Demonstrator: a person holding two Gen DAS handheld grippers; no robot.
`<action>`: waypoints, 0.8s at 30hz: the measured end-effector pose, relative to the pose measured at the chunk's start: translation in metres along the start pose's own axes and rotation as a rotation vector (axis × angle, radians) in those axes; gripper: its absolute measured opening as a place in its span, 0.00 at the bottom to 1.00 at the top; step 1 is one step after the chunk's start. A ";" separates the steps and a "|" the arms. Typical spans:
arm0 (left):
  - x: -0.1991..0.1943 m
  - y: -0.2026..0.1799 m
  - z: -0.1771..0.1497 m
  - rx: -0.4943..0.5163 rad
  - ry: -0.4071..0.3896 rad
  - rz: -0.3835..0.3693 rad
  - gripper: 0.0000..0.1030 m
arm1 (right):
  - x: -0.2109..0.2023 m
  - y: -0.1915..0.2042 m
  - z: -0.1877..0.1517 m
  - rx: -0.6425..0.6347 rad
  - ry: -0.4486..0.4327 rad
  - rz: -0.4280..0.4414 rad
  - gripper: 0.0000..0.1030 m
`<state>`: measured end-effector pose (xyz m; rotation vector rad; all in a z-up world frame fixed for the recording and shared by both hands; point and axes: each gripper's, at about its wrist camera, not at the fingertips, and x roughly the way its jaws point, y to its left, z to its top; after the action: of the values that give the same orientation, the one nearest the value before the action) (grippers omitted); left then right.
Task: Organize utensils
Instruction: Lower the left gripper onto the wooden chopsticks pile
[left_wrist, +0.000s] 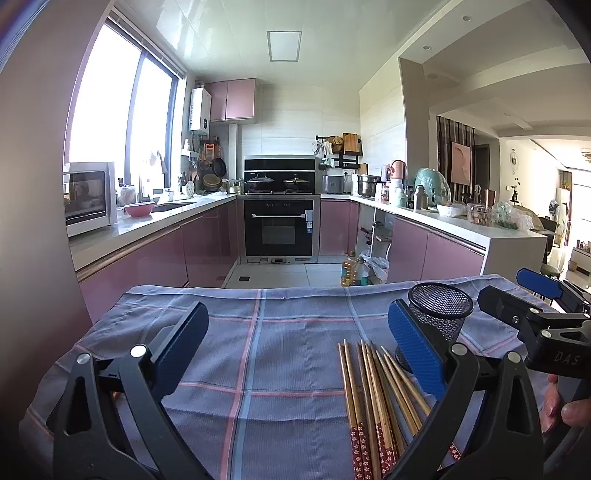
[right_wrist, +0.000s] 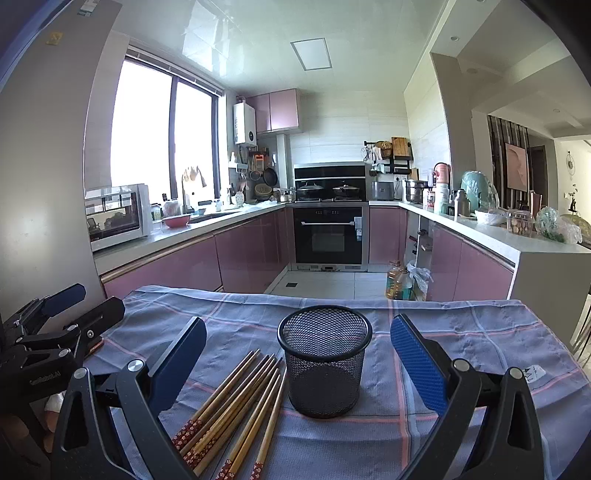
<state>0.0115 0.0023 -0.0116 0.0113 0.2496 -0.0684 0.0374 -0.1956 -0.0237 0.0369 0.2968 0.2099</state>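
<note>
Several bamboo chopsticks (right_wrist: 236, 402) with red flowered ends lie in a loose bundle on the blue checked tablecloth (right_wrist: 461, 332). Just right of them stands a black mesh cup (right_wrist: 324, 365), upright and with nothing inside. My right gripper (right_wrist: 299, 347) is open above the cloth, its fingers flanking the cup and the chopstick tips without touching them. My left gripper (left_wrist: 297, 339) is also open and holds nothing. In the left wrist view the chopsticks (left_wrist: 373, 398) lie near its right finger, with the cup (left_wrist: 439, 314) behind that finger. The right gripper (left_wrist: 532, 295) shows at the far right there.
The table's far edge (left_wrist: 258, 290) drops to a tiled kitchen floor with oil bottles (left_wrist: 354, 273). Pink cabinets, an oven (left_wrist: 279, 229) and cluttered counters lie beyond. A person's fingers (left_wrist: 576, 410) show at the lower right. The left gripper (right_wrist: 62, 321) sits at the cloth's left edge.
</note>
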 end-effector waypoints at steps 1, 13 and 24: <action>0.001 -0.001 0.000 0.001 0.006 -0.004 0.92 | 0.001 0.001 -0.001 -0.005 0.012 0.006 0.94; 0.044 0.007 -0.022 0.028 0.215 -0.087 0.75 | 0.036 0.002 -0.036 -0.045 0.281 0.053 0.87; 0.100 -0.004 -0.058 0.086 0.465 -0.193 0.60 | 0.073 0.013 -0.066 -0.047 0.491 0.095 0.54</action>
<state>0.0938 -0.0071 -0.0923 0.0890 0.7121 -0.2699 0.0835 -0.1668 -0.1062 -0.0485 0.7805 0.3202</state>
